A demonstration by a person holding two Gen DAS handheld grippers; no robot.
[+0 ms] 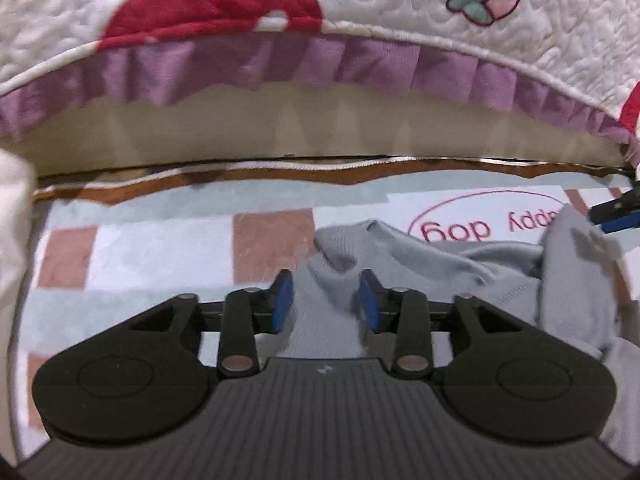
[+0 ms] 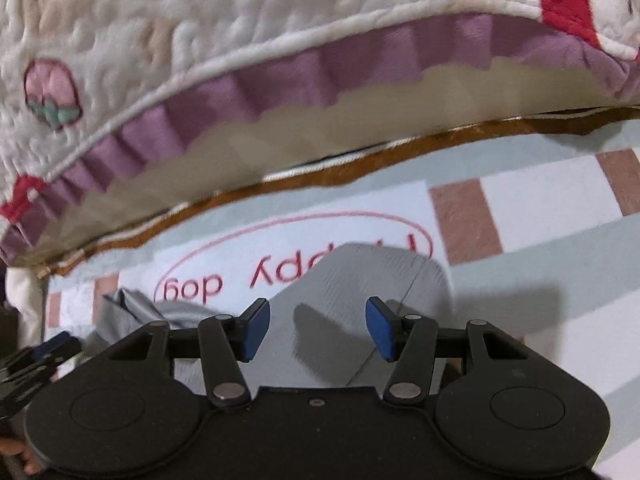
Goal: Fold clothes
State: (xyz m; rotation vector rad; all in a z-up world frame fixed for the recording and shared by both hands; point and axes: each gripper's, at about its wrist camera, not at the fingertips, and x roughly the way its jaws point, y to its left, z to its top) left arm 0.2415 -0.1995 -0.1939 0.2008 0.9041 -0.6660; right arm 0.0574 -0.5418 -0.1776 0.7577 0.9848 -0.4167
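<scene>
Looking along the left gripper: blue pads spread apart, a bunched ridge of the grey garment rising between them. Cannot tell whether the pads touch the cloth; not pressed together. Garment crumpled on the checked mat, covering part of the red oval print from the near side. A fold of the garment standing up right of the print, with the right gripper's tip just beside it. Beyond the print, the mat's brown edge, then a white quilt with a purple frill hanging above.

Looking along the right gripper: pads wide apart, pinching nothing, hovering over a flat, smooth part of the garment. This flat part overlapping the near right side of the print. More crumpled cloth left of the print, near the left gripper at the frame edge. Beyond the print, again the brown edge and the quilt with frill.
</scene>
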